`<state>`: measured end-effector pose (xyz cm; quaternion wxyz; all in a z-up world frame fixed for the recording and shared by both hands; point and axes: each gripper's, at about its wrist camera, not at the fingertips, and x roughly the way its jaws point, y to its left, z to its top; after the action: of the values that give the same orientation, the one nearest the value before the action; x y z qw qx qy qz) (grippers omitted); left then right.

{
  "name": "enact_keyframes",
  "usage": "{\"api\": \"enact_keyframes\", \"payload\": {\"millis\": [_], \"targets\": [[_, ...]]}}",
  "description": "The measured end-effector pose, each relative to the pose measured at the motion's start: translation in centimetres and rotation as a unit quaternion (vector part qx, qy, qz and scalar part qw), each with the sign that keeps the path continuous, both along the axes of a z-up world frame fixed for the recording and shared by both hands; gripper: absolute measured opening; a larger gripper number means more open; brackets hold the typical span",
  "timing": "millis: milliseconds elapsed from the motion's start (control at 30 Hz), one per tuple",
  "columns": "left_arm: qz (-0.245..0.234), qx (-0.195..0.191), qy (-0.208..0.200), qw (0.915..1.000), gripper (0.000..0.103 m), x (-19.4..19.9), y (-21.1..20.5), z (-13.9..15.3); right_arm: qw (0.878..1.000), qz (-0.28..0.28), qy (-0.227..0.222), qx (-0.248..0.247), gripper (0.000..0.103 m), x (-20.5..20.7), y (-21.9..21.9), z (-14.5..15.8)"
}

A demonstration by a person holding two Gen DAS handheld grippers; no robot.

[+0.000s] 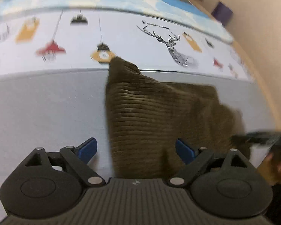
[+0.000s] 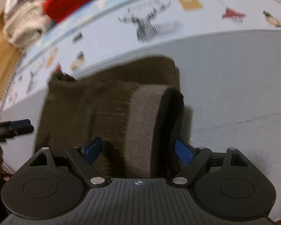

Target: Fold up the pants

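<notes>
Left wrist view: left gripper [image 1: 135, 149] jaws spread wide, gripping nothing, over brown corduroy pants [image 1: 159, 116] lying folded on grey bed [image 1: 46, 103]. Right gripper [image 2: 138, 150] likewise spread, above waistband [image 2: 146, 116].

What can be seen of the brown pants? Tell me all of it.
The brown pants are ribbed, corduroy-looking cloth, folded into a compact stack on the grey sheet, one corner reaching the printed strip. A lighter woven waistband curls up at the right end. Both grippers, left and right, stand open over them, pads apart from the cloth.
</notes>
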<state>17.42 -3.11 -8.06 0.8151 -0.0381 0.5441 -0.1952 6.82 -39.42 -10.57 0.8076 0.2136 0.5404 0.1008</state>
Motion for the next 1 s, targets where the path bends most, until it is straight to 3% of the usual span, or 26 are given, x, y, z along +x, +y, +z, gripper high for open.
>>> {"api": "enact_keyframes", "payload": {"millis": [333,467,1000], "targets": [[0.014,0.040,0.014,0.9990,0.094,1.5,-1.9,-2.9,0.998,0.004,0.039,0.045,0.095,2.3,-1.1,-3.4],[0.022,0.032,0.023,0.9990,0.094,1.7,-1.7,-3.3,0.998,0.013,0.036,0.057,0.100,2.9,-1.1,-4.1],[0.033,0.033,0.035,0.9983,0.094,2.4,-2.0,-4.5,0.999,0.010,0.015,0.043,0.098,2.6,-0.6,-4.0]]}}
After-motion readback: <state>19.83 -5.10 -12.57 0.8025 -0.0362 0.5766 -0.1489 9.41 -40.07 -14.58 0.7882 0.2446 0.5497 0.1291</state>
